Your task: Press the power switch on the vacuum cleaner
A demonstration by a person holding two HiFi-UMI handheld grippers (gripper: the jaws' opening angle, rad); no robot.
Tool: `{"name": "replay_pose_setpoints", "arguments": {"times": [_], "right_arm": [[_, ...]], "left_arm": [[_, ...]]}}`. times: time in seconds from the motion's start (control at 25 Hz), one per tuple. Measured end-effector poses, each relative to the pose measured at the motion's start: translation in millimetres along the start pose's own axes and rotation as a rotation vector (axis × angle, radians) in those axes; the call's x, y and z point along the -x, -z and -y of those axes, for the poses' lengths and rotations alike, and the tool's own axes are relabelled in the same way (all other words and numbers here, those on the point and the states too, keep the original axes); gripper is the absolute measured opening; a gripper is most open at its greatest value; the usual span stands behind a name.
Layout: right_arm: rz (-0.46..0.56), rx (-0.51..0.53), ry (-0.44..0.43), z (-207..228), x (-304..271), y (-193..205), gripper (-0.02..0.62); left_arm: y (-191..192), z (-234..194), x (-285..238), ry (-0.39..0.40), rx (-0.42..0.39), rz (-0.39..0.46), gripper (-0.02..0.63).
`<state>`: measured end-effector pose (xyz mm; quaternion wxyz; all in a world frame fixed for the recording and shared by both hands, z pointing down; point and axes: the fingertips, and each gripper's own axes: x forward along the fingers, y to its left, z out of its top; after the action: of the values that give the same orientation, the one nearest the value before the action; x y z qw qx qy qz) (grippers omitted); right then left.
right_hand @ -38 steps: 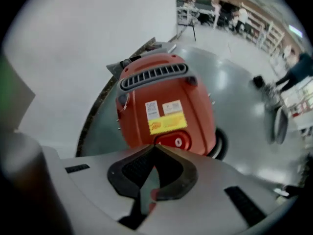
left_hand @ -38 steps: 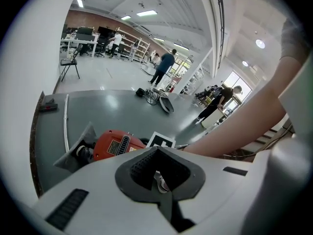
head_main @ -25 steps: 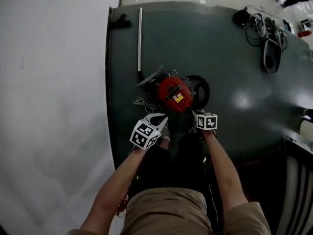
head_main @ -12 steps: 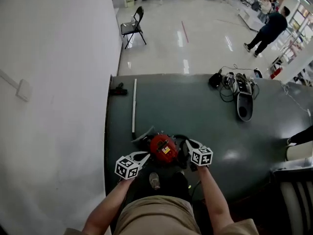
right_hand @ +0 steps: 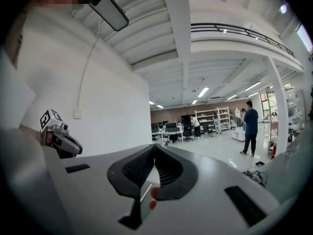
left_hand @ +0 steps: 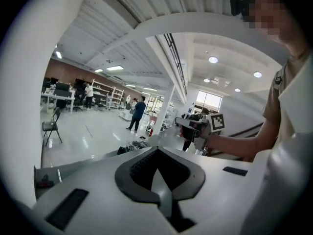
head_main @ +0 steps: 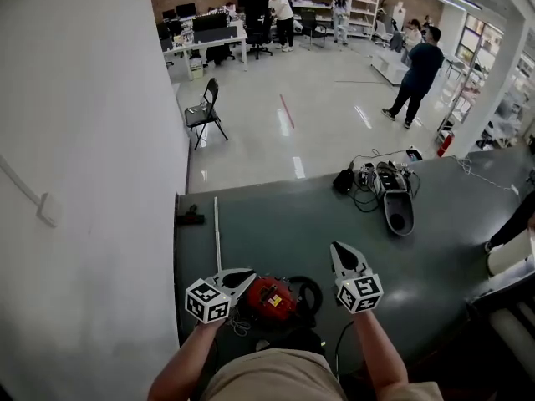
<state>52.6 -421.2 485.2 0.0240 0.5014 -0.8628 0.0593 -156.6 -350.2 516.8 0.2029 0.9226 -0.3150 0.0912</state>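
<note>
The dark green floor mat (head_main: 318, 215) carries the red canister vacuum cleaner (head_main: 269, 297) at its near edge, towards the near-left corner, with its metal wand (head_main: 217, 228) running along the left edge to the far edge. The cleaner lies below and between both grippers, so pressing the switch looks to need a reach downward. The left gripper (head_main: 249, 276) looks nearer than the right gripper (head_main: 338, 247); each has its jaws closed together on nothing, and no writing on the cleaner is legible.
</note>
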Motion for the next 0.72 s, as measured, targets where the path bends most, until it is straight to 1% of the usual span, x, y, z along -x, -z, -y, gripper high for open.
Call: {"name": "replay_pose_setpoints", "arguments": {"times": [0.08, 0.16, 0.28, 0.36, 0.48, 0.56, 0.64, 0.72], "right_arm": [[0.038, 0.04, 0.015, 10, 10, -25, 0.011], [0.056, 0.058, 0.038, 27, 18, -44, 0.011], [0.066, 0.046, 0.075, 60, 39, -73, 0.011], [0.087, 0.067, 0.124, 87, 59, -93, 0.011], [0.133, 0.182, 0.207, 128, 87, -120, 0.011], [0.139, 0.217, 0.244, 154, 94, -126, 0.011], [0.114, 0.198, 0.281, 181, 100, -122, 0.011], [0.073, 0.152, 0.316, 207, 110, -112, 0.011]], "left_arm": [[-32, 10, -4, 0.012, -0.048, 0.034, 0.005], [-59, 12, -9, 0.006, -0.086, 0.06, 0.006], [-93, 13, -9, -0.025, -0.142, 0.095, 0.006], [-110, 13, -6, -0.057, -0.182, 0.12, 0.006], [-126, 6, 0, -0.115, -0.219, 0.142, 0.006], [-133, -6, 9, -0.165, -0.22, 0.146, 0.006], [-136, -16, 21, -0.215, -0.209, 0.151, 0.006], [-129, -25, 34, -0.271, -0.203, 0.149, 0.006]]}}
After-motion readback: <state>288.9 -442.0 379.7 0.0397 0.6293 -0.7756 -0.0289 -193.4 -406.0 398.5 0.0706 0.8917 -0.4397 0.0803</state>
